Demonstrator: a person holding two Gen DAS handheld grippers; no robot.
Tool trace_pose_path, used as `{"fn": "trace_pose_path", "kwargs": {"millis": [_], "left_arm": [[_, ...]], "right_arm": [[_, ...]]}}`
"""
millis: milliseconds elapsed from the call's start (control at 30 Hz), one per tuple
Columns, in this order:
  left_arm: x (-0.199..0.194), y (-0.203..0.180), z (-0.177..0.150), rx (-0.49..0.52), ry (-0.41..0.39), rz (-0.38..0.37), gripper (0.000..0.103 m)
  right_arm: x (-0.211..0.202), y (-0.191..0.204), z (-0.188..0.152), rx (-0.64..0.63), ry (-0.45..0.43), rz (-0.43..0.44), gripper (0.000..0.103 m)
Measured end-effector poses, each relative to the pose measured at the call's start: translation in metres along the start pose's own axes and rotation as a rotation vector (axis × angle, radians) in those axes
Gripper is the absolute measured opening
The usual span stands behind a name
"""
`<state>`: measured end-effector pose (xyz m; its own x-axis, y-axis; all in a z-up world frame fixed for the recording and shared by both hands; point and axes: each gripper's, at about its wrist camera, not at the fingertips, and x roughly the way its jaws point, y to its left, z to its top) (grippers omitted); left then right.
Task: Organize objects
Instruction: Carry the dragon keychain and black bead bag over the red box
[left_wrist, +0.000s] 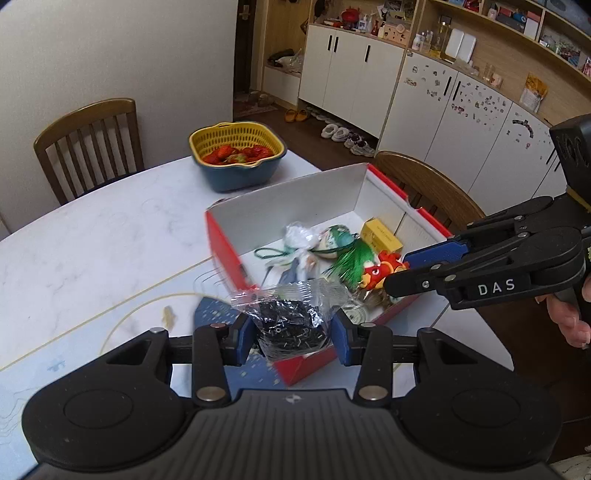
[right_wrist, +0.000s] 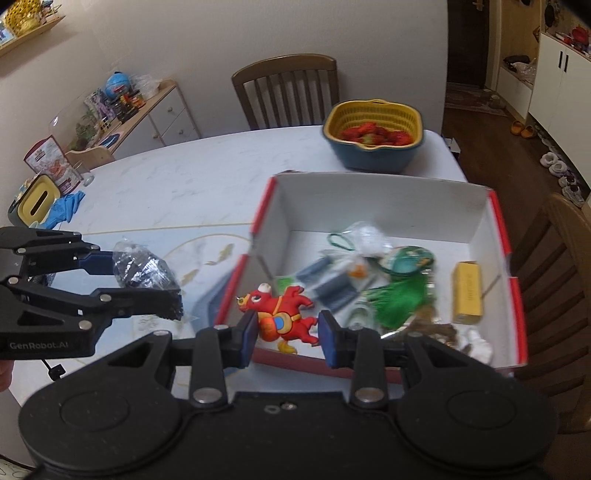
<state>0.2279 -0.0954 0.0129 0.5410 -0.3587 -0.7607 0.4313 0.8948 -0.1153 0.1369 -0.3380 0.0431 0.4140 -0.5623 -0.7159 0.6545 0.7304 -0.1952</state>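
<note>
A red cardboard box (left_wrist: 225, 236) with a white inside (right_wrist: 373, 206) stands open on the table and holds several small items. My left gripper (left_wrist: 293, 334) is shut on a clear plastic bag of small black parts (left_wrist: 291, 325), held above the box's near corner; the bag also shows in the right wrist view (right_wrist: 144, 269). My right gripper (right_wrist: 286, 338) is shut on a red cartoon figurine (right_wrist: 284, 317), held over the box's near edge; the figurine also shows in the left wrist view (left_wrist: 380, 273). Inside the box lie a green tassel ornament (right_wrist: 402, 291) and a yellow box (right_wrist: 468, 291).
A yellow and blue basket of strawberries (left_wrist: 236, 155) stands at the table's far side. Two wooden chairs (left_wrist: 88, 144) (left_wrist: 428, 188) stand by the table. Blue gloves (right_wrist: 64, 208) and a yellow-lidded container (right_wrist: 35, 201) lie at the table's left end. A placemat (right_wrist: 207, 258) lies under the box.
</note>
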Motion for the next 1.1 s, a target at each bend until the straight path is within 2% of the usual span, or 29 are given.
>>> {"fn": "trace_pose_path", "kwargs": {"millis": [333,667,900,1100], "left_arm": [[0.039,-0.035,0.028,0.02,0.005,0.013,0.042],[0.087,-0.036,0.051,0.012,0.043,0.071,0.042],[0.126,-0.028,0.059,-0.019,0.099,0.09,0.042],[0.148,-0.036,0.058,-0.003,0.138,0.056,0.042]], "right_arm": [[-0.007,-0.064,0.002,0.027,-0.014,-0.023,0.034],[0.006,-0.106,0.008,0.022,0.003,-0.053,0.034],[0.028,-0.122,0.007,0.011,0.062,-0.039,0.034],[0.05,-0.125,0.001,-0.026,0.132,-0.037,0.034]]}}
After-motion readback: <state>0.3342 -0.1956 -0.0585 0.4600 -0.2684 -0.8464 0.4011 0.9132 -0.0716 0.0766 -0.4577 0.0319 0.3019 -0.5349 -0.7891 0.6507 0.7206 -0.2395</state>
